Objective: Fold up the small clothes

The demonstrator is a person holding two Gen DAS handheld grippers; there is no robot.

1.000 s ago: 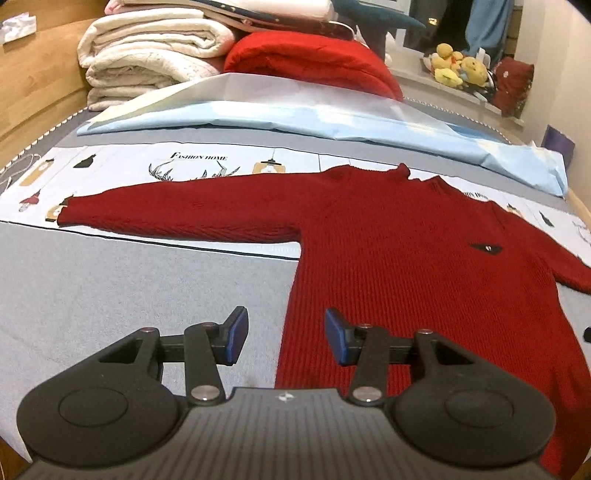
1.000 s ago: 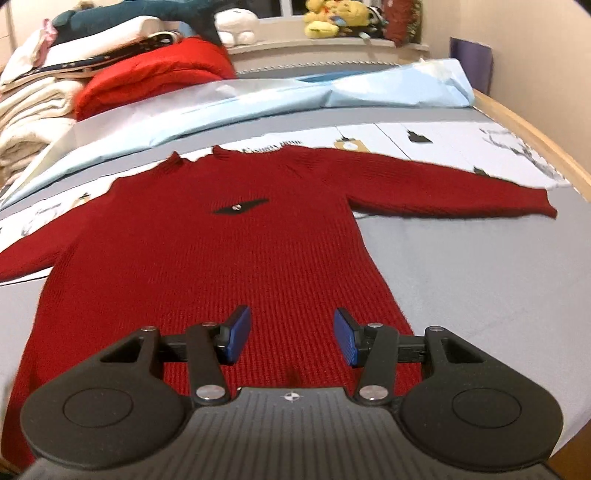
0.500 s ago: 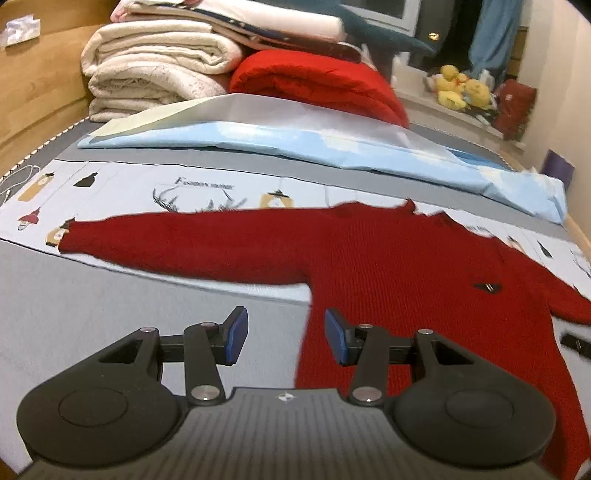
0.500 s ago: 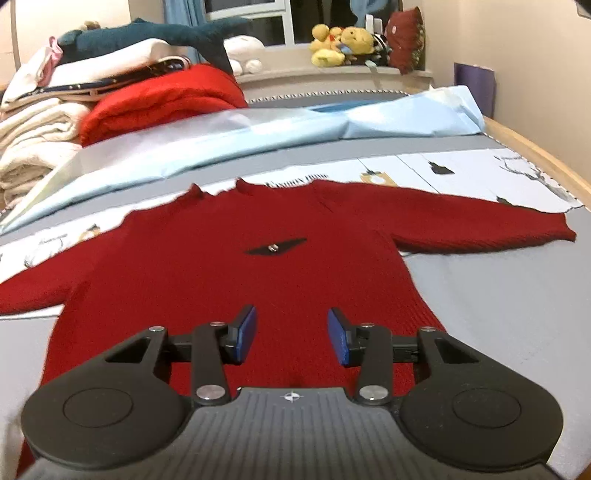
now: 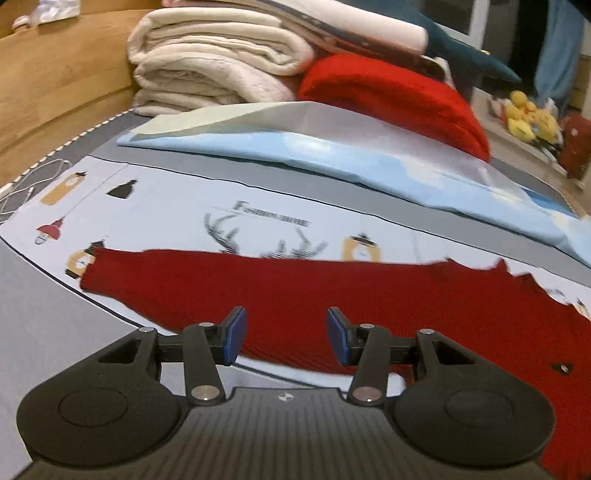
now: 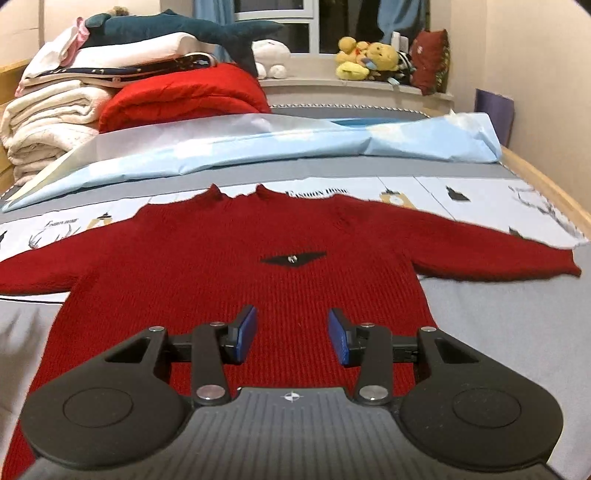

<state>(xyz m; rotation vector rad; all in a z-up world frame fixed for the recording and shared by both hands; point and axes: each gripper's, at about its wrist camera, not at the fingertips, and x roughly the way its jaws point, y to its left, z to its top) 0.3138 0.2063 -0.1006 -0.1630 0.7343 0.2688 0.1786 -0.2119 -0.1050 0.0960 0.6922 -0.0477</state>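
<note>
Left gripper point(image 5: 284, 334): black body, blue pads, jaws spread wide, nothing between them. It points toward 12 o'clock over the sleeve of the red sweater point(image 5: 295, 291).

Right gripper point(image 6: 292, 334): same build, jaws spread apart, holding nothing. It sits over the lower body of the red sweater point(image 6: 240, 266).

Red sweater: knitted, laid flat and face up on the bed sheet point(image 6: 480, 195), collar toward 12 o'clock, both sleeves stretched out sideways. In the right wrist view one cuff ends at 3 o'clock and the other sleeve runs off the frame at 9 o'clock. A small black emblem point(image 6: 293, 258) sits at mid-chest, just beyond the right gripper. In the left wrist view a cuff lies at 9 o'clock, the body at 3 o'clock.

Bed sheet: grey and white with printed lamps, antlers and lettering, beneath the sweater.

Light blue cover point(image 6: 258, 144): lies across the bed beyond the collar, at 12 o'clock.

Red quilt point(image 6: 184, 96): folded, at 11 o'clock behind the cover.

Cream blankets point(image 6: 48, 125): stacked at 10 o'clock, beside the red quilt.

Plush shark point(image 6: 177, 29): on top of the stack.

Stuffed toys point(image 6: 369, 59): on the window ledge, 1 o'clock.
</note>
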